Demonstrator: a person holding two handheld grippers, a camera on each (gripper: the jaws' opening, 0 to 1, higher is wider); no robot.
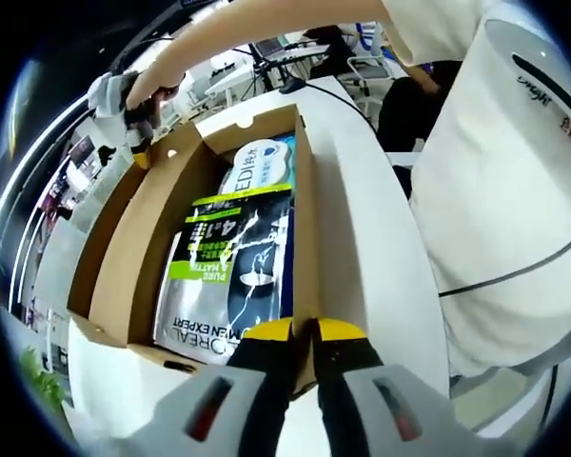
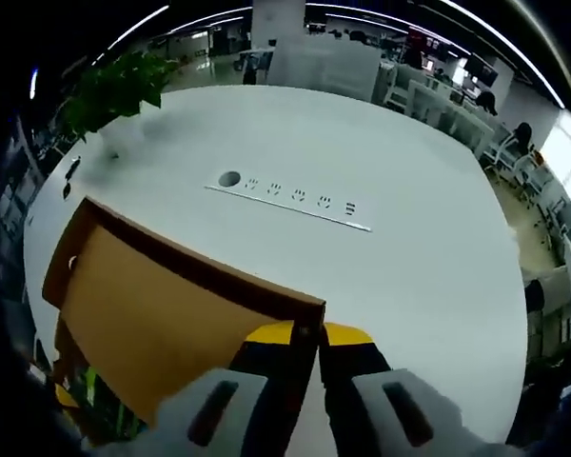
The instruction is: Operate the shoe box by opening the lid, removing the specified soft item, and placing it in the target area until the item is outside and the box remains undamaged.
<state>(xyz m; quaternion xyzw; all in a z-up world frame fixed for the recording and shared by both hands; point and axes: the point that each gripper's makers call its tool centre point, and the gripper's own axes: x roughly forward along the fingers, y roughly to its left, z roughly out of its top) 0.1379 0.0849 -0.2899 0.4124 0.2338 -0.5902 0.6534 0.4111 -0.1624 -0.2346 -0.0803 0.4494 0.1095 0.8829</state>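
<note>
The left gripper [image 1: 313, 335] has its two yellow-tipped jaws pressed together on the near wall of the shoe box [image 1: 328, 228], so it pinches the cardboard edge and steadies the box. In the right gripper view, the right gripper [image 2: 307, 335] is also clamped, here on the edge of the brown lid [image 2: 162, 305], which it holds lifted and turned back from the opening. In the left gripper view this same gripper appears far away at the top left [image 1: 138, 119], with the person's hand around it.

The box is open and lies on the white table [image 2: 362, 143]. Inside it, flat on the bottom, lies a glossy packet [image 1: 233, 271] with green, black and white print, and behind it a second, paler packet [image 1: 262, 167] with blue letters. I cannot tell from the pictures which of them is the named soft item.

Both packets look thin, light and pliable, and the shiny film is probably slippery. I judge that a grip on the flat middle would slide, so it is better to take the sealed border or a corner, where the film is doubled and stiffer. The packet will likely hang and bend when lifted. The cardboard walls seem thin and can crease, so the grip on them should stay gentle. A strip of sockets [image 2: 290, 202] is set in the table beyond the lid, and a plant [image 2: 114, 90] stands at the far edge.
</note>
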